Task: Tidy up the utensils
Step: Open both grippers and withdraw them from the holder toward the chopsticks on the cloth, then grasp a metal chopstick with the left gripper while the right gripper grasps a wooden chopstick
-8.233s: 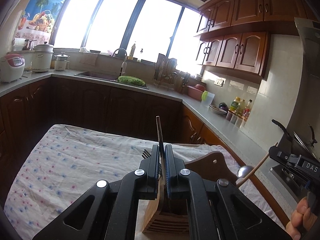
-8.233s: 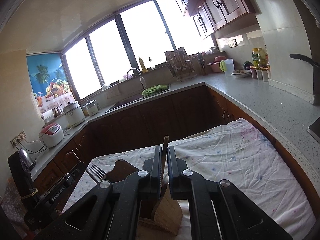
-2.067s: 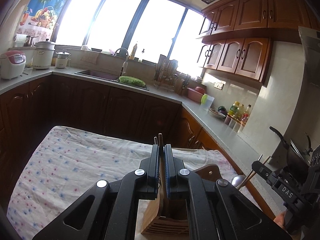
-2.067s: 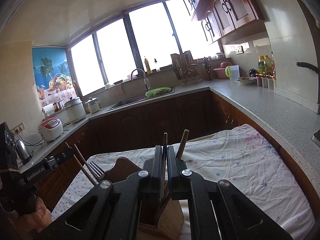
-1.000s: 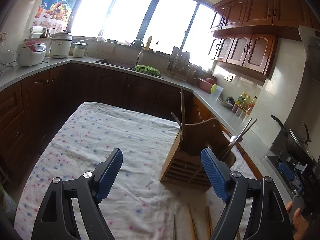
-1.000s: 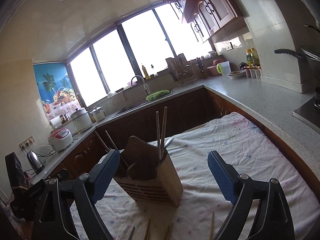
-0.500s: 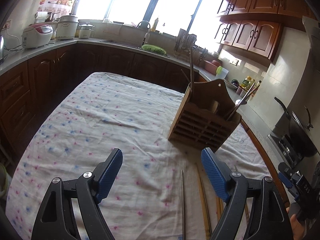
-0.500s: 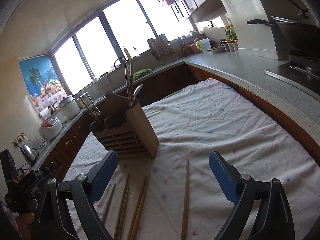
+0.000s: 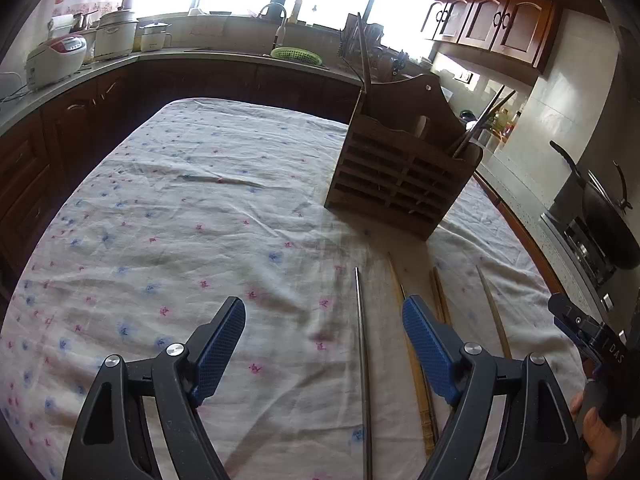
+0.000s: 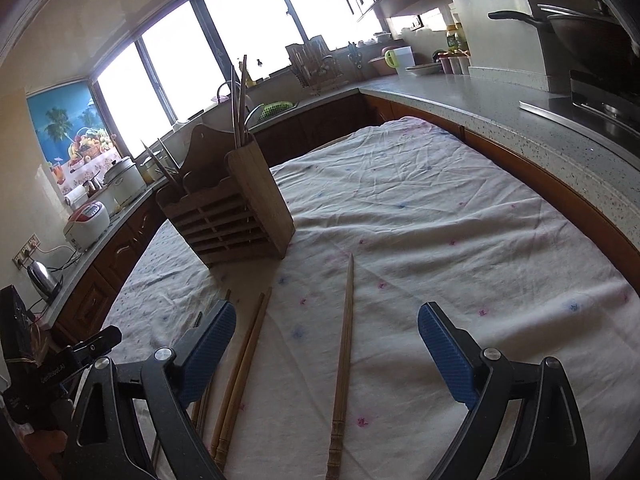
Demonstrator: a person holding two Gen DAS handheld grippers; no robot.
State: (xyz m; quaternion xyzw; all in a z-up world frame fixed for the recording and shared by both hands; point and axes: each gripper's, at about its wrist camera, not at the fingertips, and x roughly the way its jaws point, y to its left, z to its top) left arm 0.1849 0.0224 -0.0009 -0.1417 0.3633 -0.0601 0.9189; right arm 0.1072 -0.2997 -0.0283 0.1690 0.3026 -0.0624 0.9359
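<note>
The left tongs (image 9: 323, 344) are spread wide with nothing between the blue pads, held above the near part of the cloth-covered counter (image 9: 160, 208). A metal chopstick (image 9: 363, 352) lies on the cloth in the gap between the pads, closer to the right-hand one, its length running away toward the far edge. Just past that pad lie several wooden chopsticks (image 9: 412, 344), roughly parallel to the metal one, and another wooden stick (image 9: 493, 312) lies farther toward the right edge. The right tongs (image 10: 326, 350) are likewise spread and hold nothing; a single wooden chopstick (image 10: 343, 354) lies on the cloth between their pads, pointing toward the far edge, and a pair of wooden chopsticks (image 10: 240, 372) lies just beside the left-hand pad, with more sticks partly hidden under that finger (how many I cannot tell). Beyond the loose sticks stands the wooden utensil holder (image 9: 400, 172), upright on the cloth toward the counter's far right part as the left wrist camera sees it, with a slatted front and several chopsticks already standing in its compartments at both ends. Behind the counter runs a kitchen worktop (image 10: 500, 96) under bright windows, with a rice cooker (image 9: 56, 60) at its left end.
</note>
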